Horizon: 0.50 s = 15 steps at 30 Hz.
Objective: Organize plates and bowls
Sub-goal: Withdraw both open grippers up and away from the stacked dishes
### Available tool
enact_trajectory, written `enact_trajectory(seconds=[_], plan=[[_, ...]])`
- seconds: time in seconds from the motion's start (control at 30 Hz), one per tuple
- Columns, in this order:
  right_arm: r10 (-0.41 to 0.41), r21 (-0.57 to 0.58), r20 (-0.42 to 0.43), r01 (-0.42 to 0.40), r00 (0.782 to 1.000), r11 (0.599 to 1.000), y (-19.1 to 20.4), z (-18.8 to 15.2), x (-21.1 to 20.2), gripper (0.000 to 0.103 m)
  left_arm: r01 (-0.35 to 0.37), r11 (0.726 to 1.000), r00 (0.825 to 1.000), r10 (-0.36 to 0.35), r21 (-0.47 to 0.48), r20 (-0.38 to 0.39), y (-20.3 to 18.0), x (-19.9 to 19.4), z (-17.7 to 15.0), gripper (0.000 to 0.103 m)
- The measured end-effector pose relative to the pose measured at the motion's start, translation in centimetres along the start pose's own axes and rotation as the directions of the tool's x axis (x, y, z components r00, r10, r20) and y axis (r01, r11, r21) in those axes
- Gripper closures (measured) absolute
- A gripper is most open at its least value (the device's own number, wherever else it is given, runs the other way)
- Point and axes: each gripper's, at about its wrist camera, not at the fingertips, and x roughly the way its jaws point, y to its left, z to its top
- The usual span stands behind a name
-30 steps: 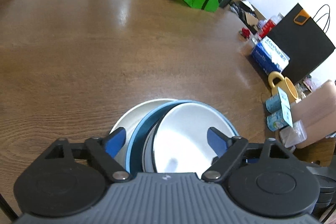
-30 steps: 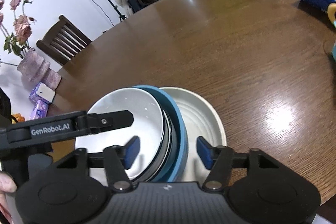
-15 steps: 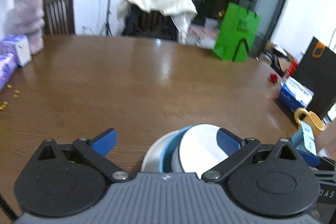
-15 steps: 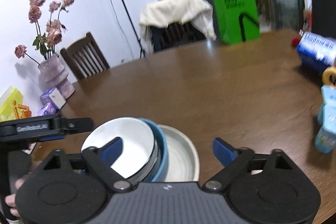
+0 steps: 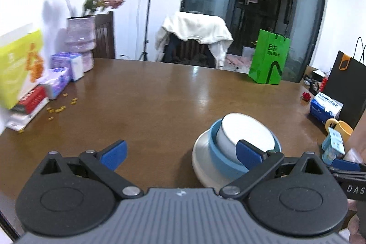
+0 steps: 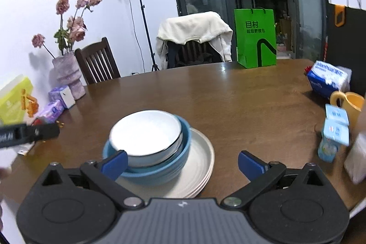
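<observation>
A white bowl sits nested in a blue bowl, which rests on a stack of cream plates on the brown table. My right gripper hovers just in front of the stack, open wide, with only its left pad overlapping the bowls. In the left wrist view the same white bowl, blue bowl and plates lie to the right. My left gripper is open, with nothing between its fingers; its right pad stands in front of the bowls.
A yellow mug, small blue cartons and a blue tissue pack line the table's right side. Boxes, tissue packs, a vase and scattered yellow bits sit at the left. A green bag and draped chair stand at the far edge.
Both grippers have drawn back and risen away from the stacked bowls, tilting up. Their jaws have spread wider. The stack stays put on the table.
</observation>
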Motion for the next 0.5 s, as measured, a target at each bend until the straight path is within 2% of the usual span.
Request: enact_trajectory(seconds=[0.23, 0.5], plan=[[-0.018, -0.049, 0.045, 0.021, 0.999, 0.999, 3.3, -3.9, -7.0, 0.000, -0.022, 1.000, 1.000, 0.022, -0.002, -0.002, 2.0, -7.2, -3.5, 0.000], [-0.024, -0.092, 0.074, 0.030, 0.997, 0.995, 5.7, -6.9, -12.8, 0.000, -0.028, 1.000, 1.000, 0.028, -0.012, 0.013, 3.1, -12.3, -5.6, 0.000]])
